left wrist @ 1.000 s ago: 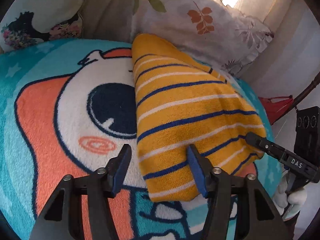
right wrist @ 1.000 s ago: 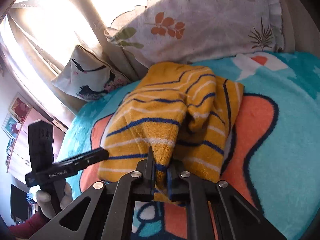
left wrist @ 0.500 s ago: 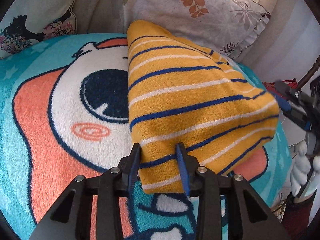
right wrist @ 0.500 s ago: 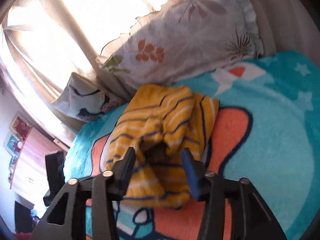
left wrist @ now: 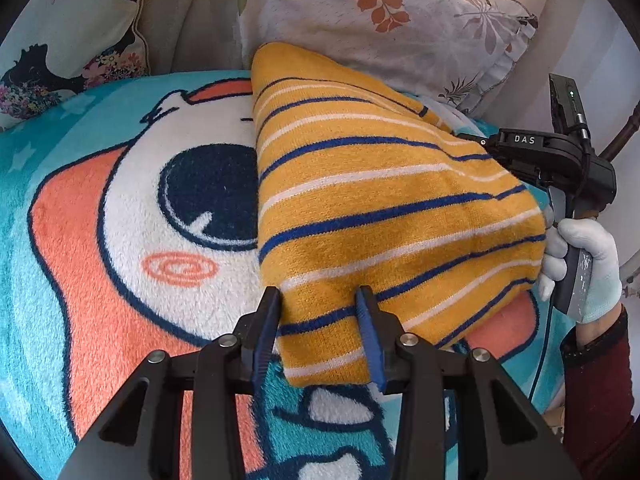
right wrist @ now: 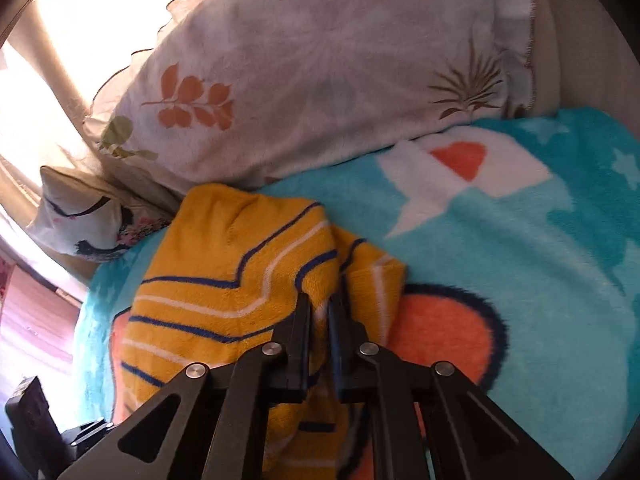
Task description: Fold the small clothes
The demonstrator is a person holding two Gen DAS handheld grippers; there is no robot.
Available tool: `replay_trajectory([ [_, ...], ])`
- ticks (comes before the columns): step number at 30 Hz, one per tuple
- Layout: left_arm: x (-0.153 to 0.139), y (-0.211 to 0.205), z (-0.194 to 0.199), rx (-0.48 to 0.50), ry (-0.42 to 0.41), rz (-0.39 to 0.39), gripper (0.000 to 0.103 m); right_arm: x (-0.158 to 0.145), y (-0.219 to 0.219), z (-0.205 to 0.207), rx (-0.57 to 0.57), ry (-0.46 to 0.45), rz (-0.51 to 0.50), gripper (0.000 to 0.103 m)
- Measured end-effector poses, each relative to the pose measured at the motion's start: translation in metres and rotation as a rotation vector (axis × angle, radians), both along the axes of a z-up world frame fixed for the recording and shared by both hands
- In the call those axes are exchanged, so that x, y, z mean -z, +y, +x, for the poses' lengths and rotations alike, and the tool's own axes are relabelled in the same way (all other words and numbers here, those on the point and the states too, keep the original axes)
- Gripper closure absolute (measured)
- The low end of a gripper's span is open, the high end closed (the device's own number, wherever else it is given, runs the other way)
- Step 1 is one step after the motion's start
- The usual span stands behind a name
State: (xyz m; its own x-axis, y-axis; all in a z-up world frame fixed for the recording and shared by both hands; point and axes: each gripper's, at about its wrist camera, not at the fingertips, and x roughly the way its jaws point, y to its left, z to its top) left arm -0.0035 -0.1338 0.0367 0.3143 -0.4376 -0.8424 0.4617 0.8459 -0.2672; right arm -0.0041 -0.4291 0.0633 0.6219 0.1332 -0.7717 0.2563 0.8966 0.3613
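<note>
A small yellow knit garment (left wrist: 380,216) with blue and white stripes lies folded on a cartoon fleece blanket (left wrist: 120,240). My left gripper (left wrist: 320,320) straddles the garment's near corner, its blue pads (left wrist: 266,328) apart with the thick fold between them. My right gripper (right wrist: 319,320) is shut on a fold of the garment (right wrist: 224,280) on its right side. In the left wrist view the right gripper's body (left wrist: 560,160) and a gloved hand (left wrist: 580,256) show at the garment's far right edge.
A leaf-print pillow (left wrist: 392,20) and a floral cushion (left wrist: 60,32) stand behind the garment against a curtain. The teal and orange blanket (right wrist: 520,240) spreads to the right of the garment. The bed's edge lies at the right in the left wrist view.
My right gripper opened, moved in toward the pillow and shut on another fold of the garment. My left gripper narrowed around the near corner, then widened slightly.
</note>
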Motion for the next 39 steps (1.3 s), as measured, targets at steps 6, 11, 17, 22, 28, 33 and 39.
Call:
replay_trajectory([
  [6,0.002,0.001,0.000,-0.008,-0.023,0.024,0.055,0.011,-0.013,-0.014,0.064,0.048,-0.081,0.099],
  [11,-0.005,0.012,-0.006,-0.007,-0.005,-0.018,0.055,-0.044,0.010,-0.043,-0.021,-0.148,0.038,0.099],
  [17,-0.021,0.024,-0.027,-0.018,-0.044,-0.045,0.055,-0.036,0.058,-0.031,-0.204,-0.151,0.276,0.086],
  [22,-0.026,0.049,-0.031,-0.061,-0.053,-0.065,0.050,0.041,0.055,-0.053,-0.152,-0.047,0.432,0.099],
  [28,-0.019,0.074,-0.026,-0.120,-0.028,-0.104,0.049,0.046,0.024,-0.113,-0.045,-0.090,0.479,0.103],
  [33,-0.019,0.085,-0.029,-0.138,-0.030,-0.129,0.049,-0.009,0.055,-0.142,-0.041,-0.172,0.179,0.089],
  [39,-0.026,0.096,-0.036,-0.142,-0.050,-0.149,0.049,-0.035,0.109,-0.139,-0.102,-0.281,0.036,0.081],
])
